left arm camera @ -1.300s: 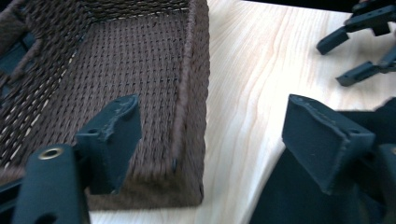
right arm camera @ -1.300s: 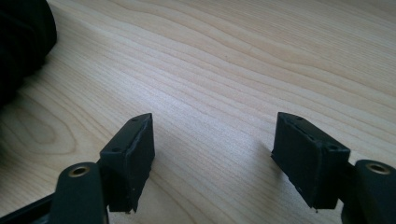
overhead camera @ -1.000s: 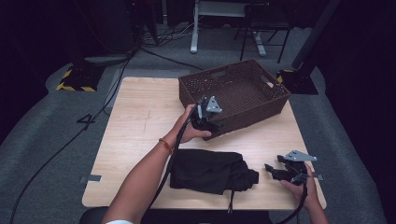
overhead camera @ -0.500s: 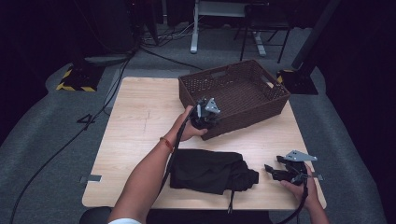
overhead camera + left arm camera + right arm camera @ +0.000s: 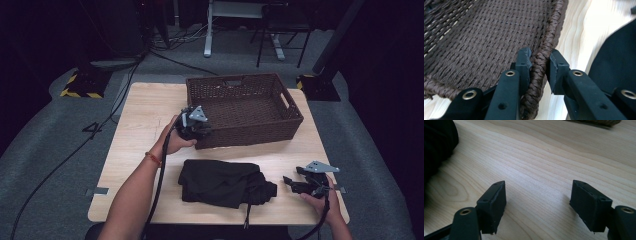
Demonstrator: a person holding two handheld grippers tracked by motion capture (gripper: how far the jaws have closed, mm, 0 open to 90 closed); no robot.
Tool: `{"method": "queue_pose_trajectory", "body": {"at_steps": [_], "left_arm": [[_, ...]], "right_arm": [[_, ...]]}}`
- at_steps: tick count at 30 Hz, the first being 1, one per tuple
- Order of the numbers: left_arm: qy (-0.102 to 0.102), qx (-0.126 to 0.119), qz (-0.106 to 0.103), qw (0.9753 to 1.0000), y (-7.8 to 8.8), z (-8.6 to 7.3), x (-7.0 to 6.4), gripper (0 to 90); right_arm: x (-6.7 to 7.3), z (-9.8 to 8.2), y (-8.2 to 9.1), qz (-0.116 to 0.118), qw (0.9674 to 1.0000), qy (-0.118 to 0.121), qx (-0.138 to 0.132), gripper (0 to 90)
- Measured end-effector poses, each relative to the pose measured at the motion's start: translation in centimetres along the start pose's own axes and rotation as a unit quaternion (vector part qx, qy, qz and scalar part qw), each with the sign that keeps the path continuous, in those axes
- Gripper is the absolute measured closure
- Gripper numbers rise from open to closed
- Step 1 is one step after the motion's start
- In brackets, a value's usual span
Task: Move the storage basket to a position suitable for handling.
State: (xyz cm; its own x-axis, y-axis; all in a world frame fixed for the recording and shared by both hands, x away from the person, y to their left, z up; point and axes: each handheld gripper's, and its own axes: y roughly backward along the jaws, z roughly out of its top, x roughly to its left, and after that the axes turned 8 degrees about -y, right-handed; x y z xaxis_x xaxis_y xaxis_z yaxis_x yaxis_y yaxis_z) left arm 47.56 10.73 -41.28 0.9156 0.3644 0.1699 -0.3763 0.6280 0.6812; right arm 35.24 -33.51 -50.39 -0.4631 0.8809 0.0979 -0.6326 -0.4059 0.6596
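Note:
A dark brown wicker basket (image 5: 240, 80) stands at the back of the wooden table (image 5: 145, 110). My left gripper (image 5: 198, 131) is at its front left corner. In the left gripper view the left gripper (image 5: 539, 60) is shut on the basket's braided rim (image 5: 536, 77), one jaw inside the wall and one outside. A folded black cloth (image 5: 220, 182) lies near the front edge, also seen as the black cloth (image 5: 616, 57) beside the basket. My right gripper (image 5: 288, 182) rests low at the front right, just right of the cloth. In its own view the right gripper (image 5: 537, 195) is open over bare wood, the black cloth (image 5: 436, 142) at the far left.
The basket's woven floor (image 5: 486, 37) holds nothing that I can see. A black cord (image 5: 246, 215) trails from the cloth over the table's front edge. Bare tabletop (image 5: 140, 150) lies left of my left forearm. Chair and desk legs stand on the grey floor beyond.
The basket has swung from a skewed angle to sit square with the table, and my left gripper moved with its corner. The right gripper has stayed put.

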Motion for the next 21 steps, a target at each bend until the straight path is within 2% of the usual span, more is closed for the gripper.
{"method": "queue_pose_trajectory", "body": {"at_steps": [3,4,5,6,9,13,15,18,19,20,21], "left_arm": [[-0.005,0.006,0.001,1.0000,0.9,-0.7,0.0,72.9],[-0.015,0.018,0.004,0.9997,1.8,-1.4,0.0,72.8],[-0.015,0.018,0.004,0.9997,1.8,-1.4,0.0,72.8],[-0.018,0.026,0.005,0.9995,2.7,-2.1,-0.1,72.7],[-0.018,0.031,0.009,0.9993,3.5,-2.8,-0.1,71.7],[-0.004,0.030,0.021,0.9993,4.7,-4.2,0.0,69.1],[0.001,0.030,0.029,0.9991,5.0,-4.4,-0.1,65.9],[0.008,0.025,0.041,0.9988,5.4,-4.5,-0.5,52.7],[0.009,0.023,0.049,0.9985,5.7,-4.5,-0.6,52.7],[0.013,0.001,0.060,0.9981,6.7,-4.3,-1.0,48.2],[0.013,0.001,0.060,0.9981,6.7,-4.3,-1.0,46.0]], "right_arm": [[0.0,0.0,0.0,0.000,1.0000,0.000,0.000,28.8],[0.0,0.0,0.0,0.000,1.0000,0.000,0.000,28.8],[0.0,0.0,0.0,0.000,1.0000,0.000,0.000,28.8],[0.0,0.0,0.0,0.000,1.0000,0.000,0.000,28.8],[0.0,0.0,0.0,-0.001,1.0000,-0.001,0.000,28.8],[0.0,0.0,0.0,-0.001,1.0000,-0.001,0.000,28.7],[0.0,0.0,0.0,-0.001,1.0000,-0.001,0.000,28.7],[0.0,0.0,0.0,-0.001,1.0000,-0.002,0.000,28.7],[0.0,0.0,0.0,-0.001,1.0000,-0.002,0.000,28.7],[0.0,0.0,0.0,-0.001,1.0000,-0.002,0.000,28.7],[0.0,0.0,0.0,-0.001,1.0000,-0.002,0.000,28.7]]}}
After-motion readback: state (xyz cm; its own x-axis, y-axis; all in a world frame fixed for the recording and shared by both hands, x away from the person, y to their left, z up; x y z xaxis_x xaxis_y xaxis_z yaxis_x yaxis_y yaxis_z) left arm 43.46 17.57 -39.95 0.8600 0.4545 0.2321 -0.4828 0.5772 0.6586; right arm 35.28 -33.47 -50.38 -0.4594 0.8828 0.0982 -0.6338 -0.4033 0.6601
